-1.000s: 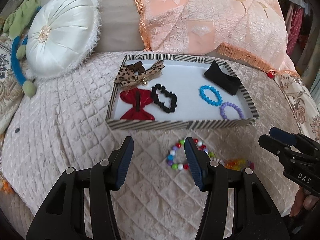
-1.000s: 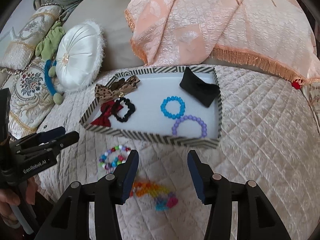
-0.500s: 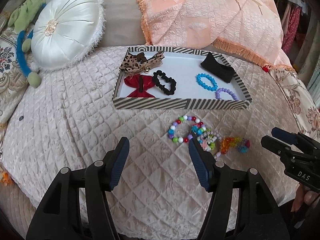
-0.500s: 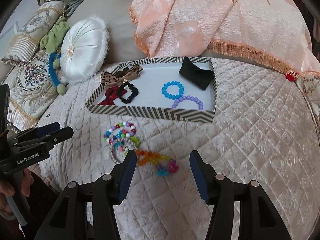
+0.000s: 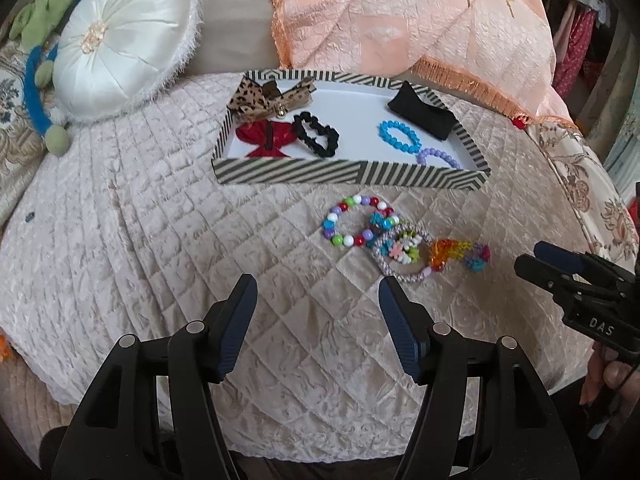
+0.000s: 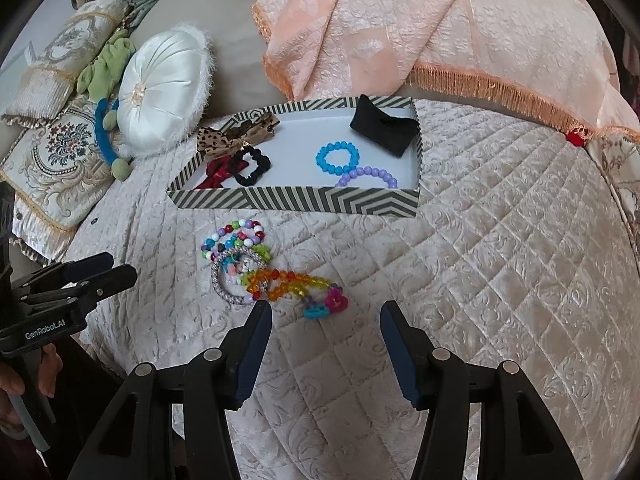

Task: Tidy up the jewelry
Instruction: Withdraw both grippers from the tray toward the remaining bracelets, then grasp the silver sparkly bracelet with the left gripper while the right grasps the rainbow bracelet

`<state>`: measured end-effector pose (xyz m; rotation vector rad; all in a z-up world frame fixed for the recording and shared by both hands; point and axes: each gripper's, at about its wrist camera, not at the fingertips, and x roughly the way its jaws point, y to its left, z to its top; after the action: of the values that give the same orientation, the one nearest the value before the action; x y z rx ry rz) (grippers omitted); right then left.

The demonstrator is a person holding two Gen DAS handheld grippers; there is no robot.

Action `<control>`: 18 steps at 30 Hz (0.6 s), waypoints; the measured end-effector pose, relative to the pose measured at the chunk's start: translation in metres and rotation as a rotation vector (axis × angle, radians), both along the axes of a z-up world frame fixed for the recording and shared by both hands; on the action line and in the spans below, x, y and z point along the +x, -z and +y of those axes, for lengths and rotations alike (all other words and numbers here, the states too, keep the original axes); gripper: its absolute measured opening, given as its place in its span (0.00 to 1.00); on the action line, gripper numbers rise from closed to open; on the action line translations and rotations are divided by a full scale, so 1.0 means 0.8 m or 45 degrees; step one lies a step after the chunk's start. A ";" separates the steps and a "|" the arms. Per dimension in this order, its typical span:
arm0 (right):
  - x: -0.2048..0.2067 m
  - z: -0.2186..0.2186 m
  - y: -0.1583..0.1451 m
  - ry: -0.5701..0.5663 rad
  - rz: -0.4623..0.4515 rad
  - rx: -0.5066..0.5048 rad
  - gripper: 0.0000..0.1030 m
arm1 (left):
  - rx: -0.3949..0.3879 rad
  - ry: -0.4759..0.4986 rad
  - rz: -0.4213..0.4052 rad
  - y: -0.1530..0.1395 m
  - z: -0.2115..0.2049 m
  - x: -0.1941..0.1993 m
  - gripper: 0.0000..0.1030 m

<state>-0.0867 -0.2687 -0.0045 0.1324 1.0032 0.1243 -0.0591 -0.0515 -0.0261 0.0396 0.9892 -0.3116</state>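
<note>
A striped tray (image 5: 348,172) (image 6: 296,202) on the quilted bed holds a leopard bow (image 5: 260,98), a red bow (image 5: 266,138), a black scrunchie (image 5: 316,136), a blue bracelet (image 5: 400,140), a purple bracelet (image 5: 438,158) and a black cloth (image 5: 422,114). In front of the tray lies a pile: a multicolour bead bracelet (image 5: 352,220) (image 6: 232,234), a silver ring bracelet (image 5: 402,258) (image 6: 230,276) and an orange rainbow bracelet (image 5: 460,254) (image 6: 296,286). My left gripper (image 5: 318,300) is open and empty, short of the pile. My right gripper (image 6: 326,320) is open and empty, just short of the rainbow bracelet.
A white round cushion (image 5: 120,40) and a green plush toy (image 5: 44,24) sit at the back left. A peach fringed blanket (image 5: 400,12) is draped behind the tray. A patterned pillow (image 6: 56,164) lies at the left bed edge.
Both grippers have drawn back from the tray toward the near bed edge. The whole bracelet pile has come into view ahead of the fingers. Both stay open.
</note>
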 end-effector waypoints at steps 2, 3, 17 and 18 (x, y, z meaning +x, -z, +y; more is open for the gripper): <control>0.001 -0.001 0.004 -0.001 0.010 0.004 0.52 | -0.012 -0.003 0.020 0.006 0.003 0.001 0.62; 0.002 -0.001 0.007 -0.002 0.015 0.005 0.52 | -0.019 -0.004 0.029 0.009 0.005 0.002 0.62; 0.038 0.006 0.036 -0.065 0.089 -0.133 0.52 | -0.110 -0.017 0.123 0.031 0.016 0.017 0.62; 0.044 0.004 0.038 -0.059 0.094 -0.141 0.52 | -0.113 -0.021 0.129 0.033 0.017 0.018 0.62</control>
<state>-0.0517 -0.2651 -0.0349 0.0128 1.0848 0.1068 -0.0447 -0.0379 -0.0521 -0.0656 1.0744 -0.3452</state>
